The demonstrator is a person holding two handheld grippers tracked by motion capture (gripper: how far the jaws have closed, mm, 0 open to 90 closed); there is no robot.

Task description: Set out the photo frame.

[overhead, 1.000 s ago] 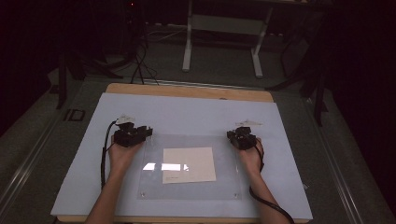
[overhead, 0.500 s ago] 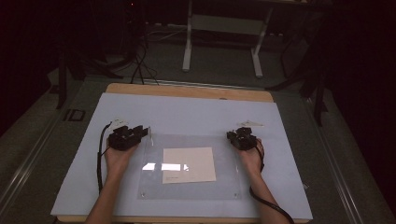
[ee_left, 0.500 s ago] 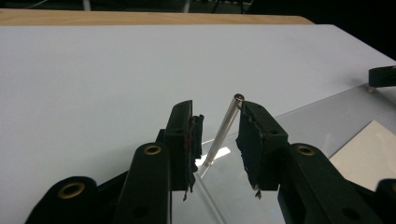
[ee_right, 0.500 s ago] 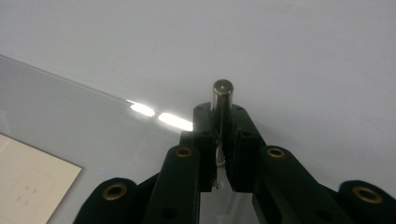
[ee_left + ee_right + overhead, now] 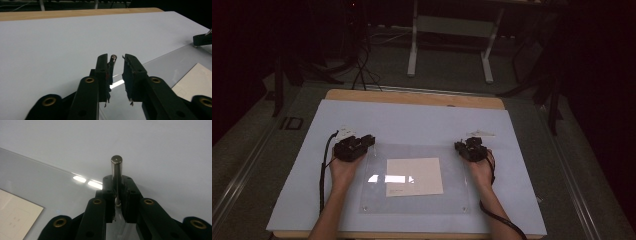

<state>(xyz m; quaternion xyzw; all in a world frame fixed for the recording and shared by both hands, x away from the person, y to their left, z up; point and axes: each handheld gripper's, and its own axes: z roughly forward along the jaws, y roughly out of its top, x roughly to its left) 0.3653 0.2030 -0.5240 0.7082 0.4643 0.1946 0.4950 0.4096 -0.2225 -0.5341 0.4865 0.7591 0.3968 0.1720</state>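
At the far corners of the clear acrylic sheet (image 5: pixel 414 179), one short steel pin (image 5: pixel 116 171) is clamped in the right tongs (image 5: pixel 117 185) and could tilt if bumped, while another (image 5: pixel 113 60) rests against one jaw of the parted left tongs (image 5: pixel 117 62).

The right gripper (image 5: pixel 117 195) held a small metal pin (image 5: pixel 116 170) upright between its closed black jaws, the pin's round top standing above them. Below lay a clear plastic sheet (image 5: pixel 50 185) on the pale table (image 5: pixel 150 145), with a cream paper (image 5: pixel 17 215) under it at lower left.
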